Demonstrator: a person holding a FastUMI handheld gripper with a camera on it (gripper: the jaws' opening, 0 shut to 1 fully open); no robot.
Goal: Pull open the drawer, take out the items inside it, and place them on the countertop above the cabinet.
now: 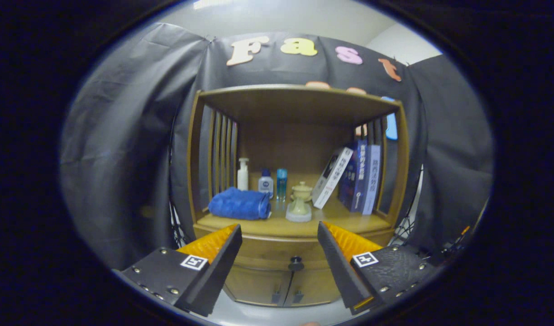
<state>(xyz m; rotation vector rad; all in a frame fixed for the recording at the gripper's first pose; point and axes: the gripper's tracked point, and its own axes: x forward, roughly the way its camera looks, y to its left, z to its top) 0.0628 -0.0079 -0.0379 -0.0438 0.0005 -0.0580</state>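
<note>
A wooden cabinet (299,108) stands ahead of me. Its drawer (277,251) is closed, with a small dark round knob (296,261) at the middle of its front. The knob shows in the gap between my two fingers, some way beyond them. My gripper (279,235) is open and holds nothing. The countertop (349,222) above the drawer is a wooden shelf under a roof. What lies inside the drawer is hidden.
On the countertop lie a folded blue towel (239,203), three small bottles (265,183), a pale ceramic burner (299,203) and several books (363,179) leaning at the right. Two cupboard doors (281,285) with small handles sit below the drawer. Slatted sides close in the shelf.
</note>
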